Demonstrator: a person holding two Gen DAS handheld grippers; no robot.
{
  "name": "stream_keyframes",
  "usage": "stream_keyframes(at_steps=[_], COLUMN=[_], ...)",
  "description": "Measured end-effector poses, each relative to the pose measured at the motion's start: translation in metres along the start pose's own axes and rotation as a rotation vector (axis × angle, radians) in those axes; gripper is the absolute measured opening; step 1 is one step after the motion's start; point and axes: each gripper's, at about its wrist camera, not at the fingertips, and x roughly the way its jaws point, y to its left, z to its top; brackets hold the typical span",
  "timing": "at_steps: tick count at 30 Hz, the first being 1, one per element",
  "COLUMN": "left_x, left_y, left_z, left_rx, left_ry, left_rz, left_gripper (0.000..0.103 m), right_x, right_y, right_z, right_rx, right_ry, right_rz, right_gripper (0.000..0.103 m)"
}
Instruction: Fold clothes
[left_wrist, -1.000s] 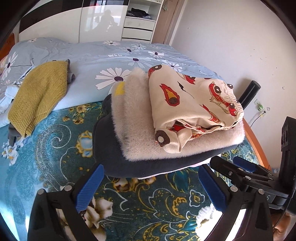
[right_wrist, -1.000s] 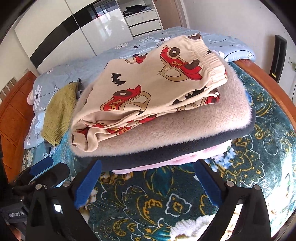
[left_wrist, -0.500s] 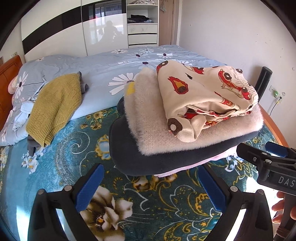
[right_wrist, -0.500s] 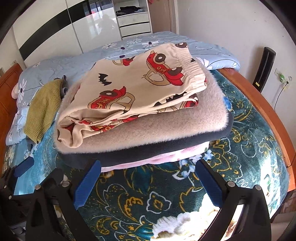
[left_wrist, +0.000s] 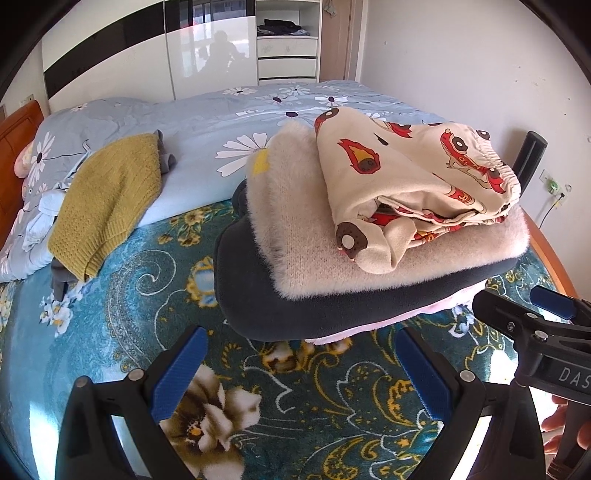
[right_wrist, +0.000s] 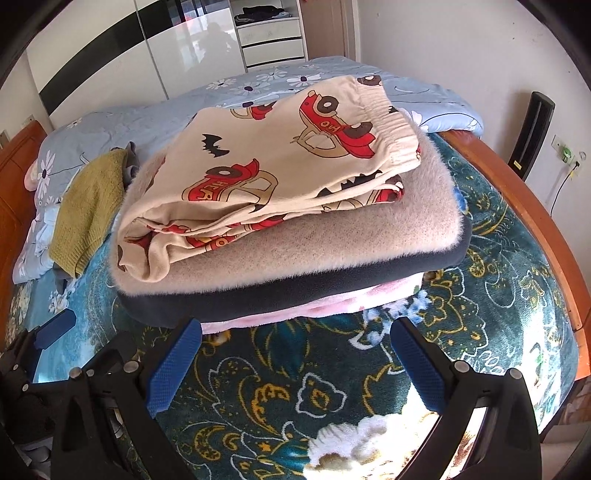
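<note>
The folded stack sat on the teal blanket: cream pants (right_wrist: 280, 173) with red cars and bats on top, a fuzzy beige sweater (right_wrist: 332, 236) under them, then a dark navy layer (right_wrist: 332, 284), pink one (right_wrist: 332, 306) at the bottom. A mustard knit (left_wrist: 107, 199) lay unfolded off to the side.

We see a stack (left_wrist: 369, 258) of folded clothes on the blanket (left_wrist: 147, 295), pants (left_wrist: 406, 184) topmost. Left of it a sweater (left_wrist: 107, 199) lies over the quilt (left_wrist: 207, 122). Behind the bed stands a wardrobe (left_wrist: 147, 62).
</note>
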Motion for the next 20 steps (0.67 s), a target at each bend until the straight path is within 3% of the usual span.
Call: stream_keyframes(at_steps=[20], left_x=[0.010], left_y=[0.001], left_z=[0.000], left_rx=[-0.019], left_ry=[0.053], left_rz=[-0.034], left_gripper=[0.103], right_x=[0.002], right_y=[0.000], right_z=[0.000], right_rx=[0.000], right_ry=[0.022], right_rz=[-0.009], right_gripper=[0.102])
